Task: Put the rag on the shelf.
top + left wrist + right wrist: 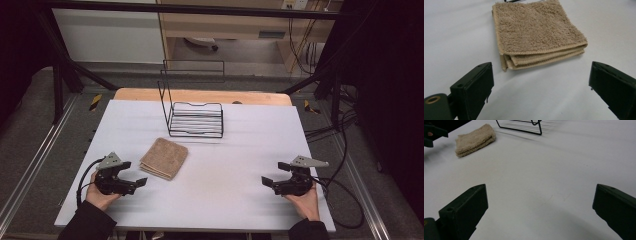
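While both claws sit low over the white desk (225,165), a folded tan towel (164,158) lies flat just ahead of the left claw (134,176), its stacked fold edges facing that claw's wide-spread jaws. Seen from the left gripper view, the towel (536,32) sits a little beyond and between the two black jaws, apart from both. Off to that claw's far side, the right claw (270,175) hovers with its jaws equally wide and nothing between them, well away from the towel (475,140). Beyond the towel stands a black wire rack (192,112), empty, its tall back frame upright.

Judging by the layout, the step in hand is the left claw's reach for the towel, likely bound for the rack. To do it well, the claw should slide forward low along the desk, take all the layers at the thick folded edge at once, and close firmly, so the stack lifts whole rather than unfolding.
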The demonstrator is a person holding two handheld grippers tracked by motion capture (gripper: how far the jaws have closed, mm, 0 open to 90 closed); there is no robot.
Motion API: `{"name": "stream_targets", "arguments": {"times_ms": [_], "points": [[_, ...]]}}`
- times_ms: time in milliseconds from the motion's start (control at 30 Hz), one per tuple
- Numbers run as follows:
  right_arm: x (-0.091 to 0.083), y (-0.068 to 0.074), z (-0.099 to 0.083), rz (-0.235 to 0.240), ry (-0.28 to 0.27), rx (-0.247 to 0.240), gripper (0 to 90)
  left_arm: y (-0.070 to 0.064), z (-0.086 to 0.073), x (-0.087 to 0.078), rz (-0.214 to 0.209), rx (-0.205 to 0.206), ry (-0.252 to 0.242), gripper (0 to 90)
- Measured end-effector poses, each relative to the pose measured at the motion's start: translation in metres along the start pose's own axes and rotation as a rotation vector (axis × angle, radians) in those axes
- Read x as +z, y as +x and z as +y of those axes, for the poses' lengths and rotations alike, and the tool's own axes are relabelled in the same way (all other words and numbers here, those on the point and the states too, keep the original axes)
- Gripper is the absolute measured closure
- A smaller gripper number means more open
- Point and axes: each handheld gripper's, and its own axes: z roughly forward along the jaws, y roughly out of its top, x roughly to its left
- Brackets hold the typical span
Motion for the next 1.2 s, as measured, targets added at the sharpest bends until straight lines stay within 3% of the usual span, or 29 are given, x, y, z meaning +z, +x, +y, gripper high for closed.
{"name": "stream_targets", "arguments": {"times_ms": [533, 967, 1200], "points": [[0.001, 0.001, -0.001, -0.017, 0.024, -0.011, 0.7, -0.005, 0.004, 0.000, 0.006, 0.005, 0.004, 6.2], [0.001, 0.003, -0.002, -0.025, 0.026, -0.010, 0.6, -0.025, 0.020, 0.006, -0.002, 0.018, 0.015, 7.6], [0.001, 0.002, -0.002, -0.030, 0.026, -0.011, 0.6, -0.035, 0.033, 0.013, -0.010, 0.001, 0.026, 10.6]]}}
